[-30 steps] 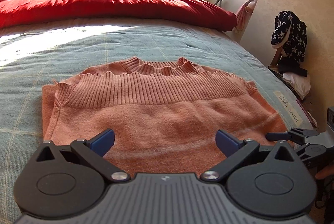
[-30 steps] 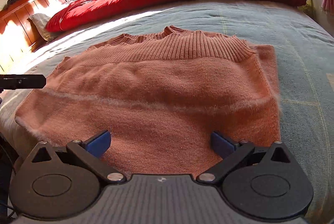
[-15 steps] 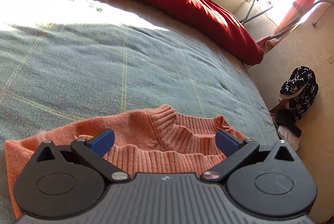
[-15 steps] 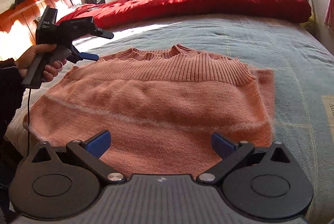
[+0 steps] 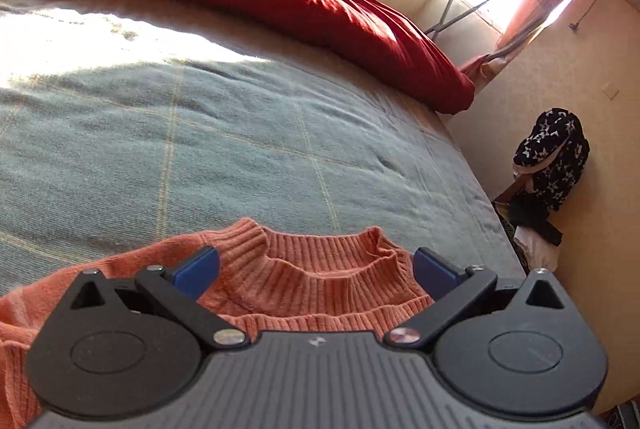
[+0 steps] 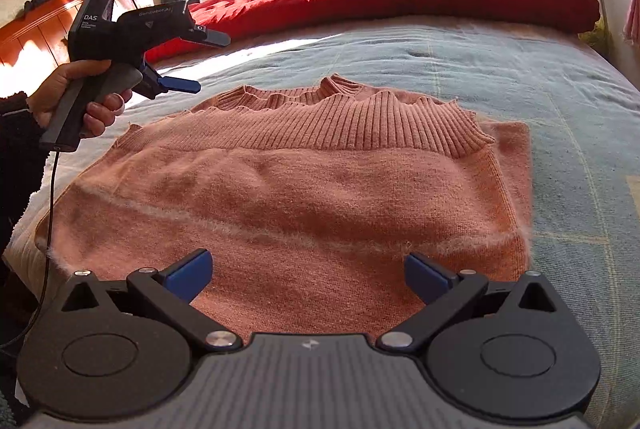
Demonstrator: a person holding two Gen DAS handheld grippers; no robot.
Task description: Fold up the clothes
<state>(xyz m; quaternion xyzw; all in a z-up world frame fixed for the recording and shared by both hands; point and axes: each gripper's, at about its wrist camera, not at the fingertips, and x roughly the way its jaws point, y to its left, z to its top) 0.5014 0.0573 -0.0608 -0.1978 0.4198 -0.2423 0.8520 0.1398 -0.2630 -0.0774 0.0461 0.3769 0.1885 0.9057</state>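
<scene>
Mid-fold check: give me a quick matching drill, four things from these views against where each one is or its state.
Things:
1. sweater
2. red duvet
3. left gripper
4. star-print bag

Places or states:
A. on the floor by the wall
B. open, held above the sweater's left side
C. bunched along the bed's far edge
D. flat on the blue-grey blanket

Pairs: 1-D, 2-C, 3-B, 4-A

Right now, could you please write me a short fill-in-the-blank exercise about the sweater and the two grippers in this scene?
1. The sweater lying folded on the bed is ____ in colour.
2. Both the left gripper and the right gripper have their jaws ____.
3. The left gripper hovers over the sweater's ribbed ____.
4. The quilt bunched at the far edge of the bed is ____.

Missing words: pink; open; collar; red
</scene>
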